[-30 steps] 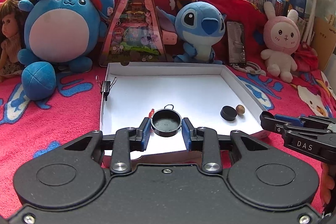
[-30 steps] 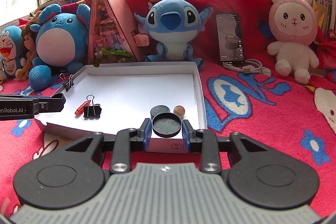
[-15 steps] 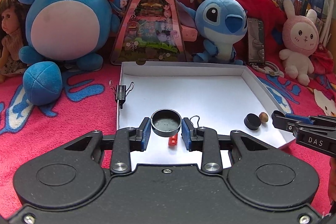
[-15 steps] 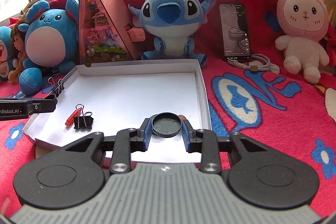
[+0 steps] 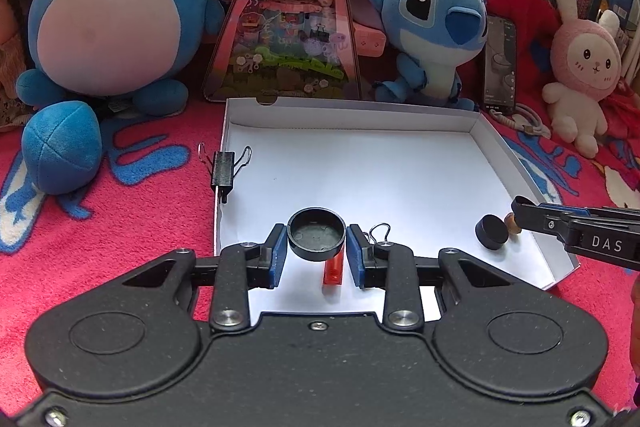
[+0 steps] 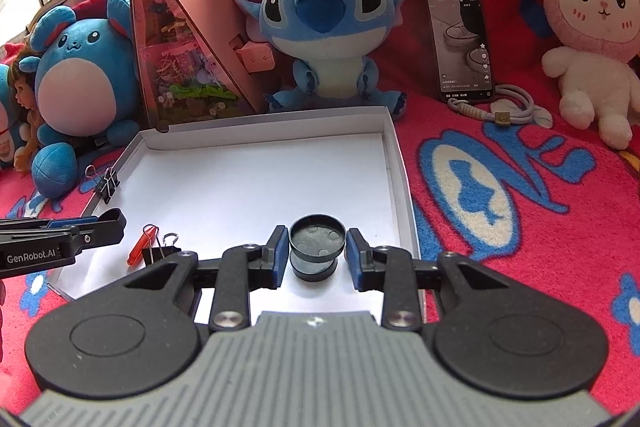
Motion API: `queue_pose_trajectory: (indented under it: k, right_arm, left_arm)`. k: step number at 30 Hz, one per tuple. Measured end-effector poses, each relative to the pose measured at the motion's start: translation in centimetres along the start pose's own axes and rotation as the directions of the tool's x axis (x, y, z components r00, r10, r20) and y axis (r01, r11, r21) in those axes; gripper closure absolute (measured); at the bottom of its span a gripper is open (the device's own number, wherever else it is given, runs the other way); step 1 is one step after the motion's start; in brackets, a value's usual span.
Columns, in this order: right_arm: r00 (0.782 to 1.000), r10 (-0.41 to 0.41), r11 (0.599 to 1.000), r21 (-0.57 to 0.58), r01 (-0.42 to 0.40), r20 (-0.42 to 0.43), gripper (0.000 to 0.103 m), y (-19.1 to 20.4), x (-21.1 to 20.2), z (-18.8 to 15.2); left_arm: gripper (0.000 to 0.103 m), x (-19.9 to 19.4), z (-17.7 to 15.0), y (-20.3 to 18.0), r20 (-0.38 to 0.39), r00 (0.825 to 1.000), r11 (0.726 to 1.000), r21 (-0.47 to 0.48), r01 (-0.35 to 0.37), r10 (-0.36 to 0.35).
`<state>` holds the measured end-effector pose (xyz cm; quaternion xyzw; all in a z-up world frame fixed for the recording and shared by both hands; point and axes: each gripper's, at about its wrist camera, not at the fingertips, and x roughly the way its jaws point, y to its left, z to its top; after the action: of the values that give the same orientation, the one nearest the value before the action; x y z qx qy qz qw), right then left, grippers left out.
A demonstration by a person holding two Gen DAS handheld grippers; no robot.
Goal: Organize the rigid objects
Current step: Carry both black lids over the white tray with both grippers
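Note:
A shallow white tray [image 5: 352, 109] lies on the red blanket. My left gripper [image 5: 317, 247] is shut on a black round cap [image 5: 316, 239], hollow side towards the camera, above the tray's near left part. Under it lie a red piece [image 5: 333, 269] and a binder clip, of which only the wire [image 5: 380, 229] shows. My right gripper [image 6: 317, 247] is shut on a second black cap [image 6: 317, 235] over the tray [image 6: 272, 129], right above a third black cap [image 6: 314, 270] lying there. That lying cap [image 5: 492, 231] has a brown bead [image 5: 511, 223] beside it.
A black binder clip [image 5: 223, 169] is clipped on the tray's left rim. Plush toys, a pink triangular box [image 5: 288, 11] and a propped phone [image 6: 462, 39] with its cable line the far side. The right gripper [image 5: 524, 213] reaches in over the tray's right corner.
Both grippers have moved forward over the tray with their caps. The left one now hangs above the red piece and clip; the right one now covers the lying cap and hides the bead.

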<state>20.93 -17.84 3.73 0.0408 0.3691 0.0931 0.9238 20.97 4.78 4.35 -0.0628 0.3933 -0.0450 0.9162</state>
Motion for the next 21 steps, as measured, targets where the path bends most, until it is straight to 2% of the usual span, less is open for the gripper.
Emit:
queue_pose_trajectory:
  k: [10, 21]
  right_arm:
    - [0.997, -0.027, 1.000, 0.001, 0.027, -0.076, 0.067, 0.5, 2.3, 0.5]
    - [0.994, -0.041, 0.999, -0.033, 0.038, -0.099, 0.067, 1.2, 3.0, 0.8]
  left_arm:
    - [0.073, 2.2, 2.1, 0.1, -0.051, 0.999, 1.000, -0.015, -0.015, 0.014]
    - [0.073, 4.8, 2.9, -0.4, -0.087, 0.995, 0.999, 0.003, -0.053, 0.053]
